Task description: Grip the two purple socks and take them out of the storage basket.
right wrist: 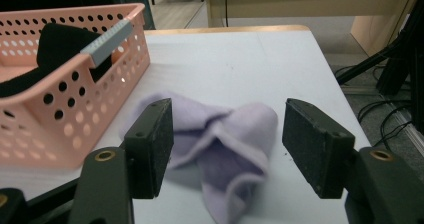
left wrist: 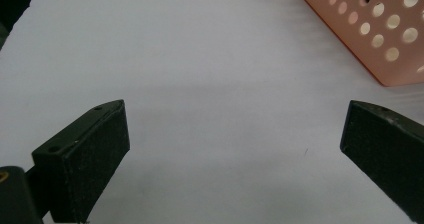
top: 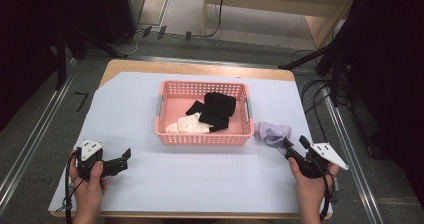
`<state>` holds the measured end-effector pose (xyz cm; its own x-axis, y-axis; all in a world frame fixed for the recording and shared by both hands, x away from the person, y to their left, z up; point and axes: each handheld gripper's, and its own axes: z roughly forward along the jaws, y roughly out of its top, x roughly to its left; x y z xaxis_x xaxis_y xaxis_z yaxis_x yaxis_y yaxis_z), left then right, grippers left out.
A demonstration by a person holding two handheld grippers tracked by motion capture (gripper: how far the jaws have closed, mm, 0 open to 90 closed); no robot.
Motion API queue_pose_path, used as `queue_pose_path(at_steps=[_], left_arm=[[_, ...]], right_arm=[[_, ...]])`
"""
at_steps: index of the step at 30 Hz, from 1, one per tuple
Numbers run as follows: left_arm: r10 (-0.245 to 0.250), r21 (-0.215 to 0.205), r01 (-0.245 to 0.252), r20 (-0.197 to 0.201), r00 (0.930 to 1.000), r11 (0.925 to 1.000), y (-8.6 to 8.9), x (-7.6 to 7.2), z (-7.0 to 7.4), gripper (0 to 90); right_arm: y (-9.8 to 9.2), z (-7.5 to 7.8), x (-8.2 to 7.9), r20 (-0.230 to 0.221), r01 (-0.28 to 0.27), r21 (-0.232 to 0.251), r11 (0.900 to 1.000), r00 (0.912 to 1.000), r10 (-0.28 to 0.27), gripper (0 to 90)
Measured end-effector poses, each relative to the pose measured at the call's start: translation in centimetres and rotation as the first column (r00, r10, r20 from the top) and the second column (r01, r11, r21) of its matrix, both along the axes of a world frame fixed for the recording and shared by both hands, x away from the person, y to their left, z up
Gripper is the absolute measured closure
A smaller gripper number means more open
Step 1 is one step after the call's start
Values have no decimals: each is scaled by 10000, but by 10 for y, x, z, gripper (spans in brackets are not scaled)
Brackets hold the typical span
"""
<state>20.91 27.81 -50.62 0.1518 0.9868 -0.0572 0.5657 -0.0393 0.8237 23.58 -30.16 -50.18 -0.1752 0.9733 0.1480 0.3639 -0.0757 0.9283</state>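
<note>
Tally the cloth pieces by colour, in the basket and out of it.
Black cloth: 1 heap in the pink basket; separate pieces cannot be told apart
White cloth: 1
Lilac cloth: 1, on the table beside the basket
Total: 3

Basket (top: 170, 132) sitting mid-table (top: 210, 184), holding socks (top: 216, 109) with more socks (top: 188, 126) lying near-left of them. Crumpled cloth (top: 272, 132) lying on the table just right of the basket. Right gripper (top: 295, 148) sitting just near-right of the cloth; left gripper (top: 125, 160) resting near-left, well apart from the basket.
</note>
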Motion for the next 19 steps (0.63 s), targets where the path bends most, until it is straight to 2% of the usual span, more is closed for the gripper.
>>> queue_pose_path(at_steps=[4,9,14,16,19], left_arm=[[58,32,-59,65,10000,10000,-1,0,0,22],[282,63,-283,147,9995,9996,-1,-1,0,17],[327,-18,-326,210,9992,9995,0,-1,0,2],[329,-40,-328,209,9992,9995,0,-1,0,2],[303,2,-304,142,9994,9995,0,-1,0,2]], right_arm=[[-17,-9,-15,-90,-98,185,9998,9999,99,375],[-29,-18,-31,-166,-181,140,9997,9997,183,378],[-34,-25,-35,-128,-64,376,9993,9999,69,376],[-33,-25,-36,-22,-5,323,9995,10000,6,377],[-31,-25,-36,-144,-57,131,9999,9999,59,365]])
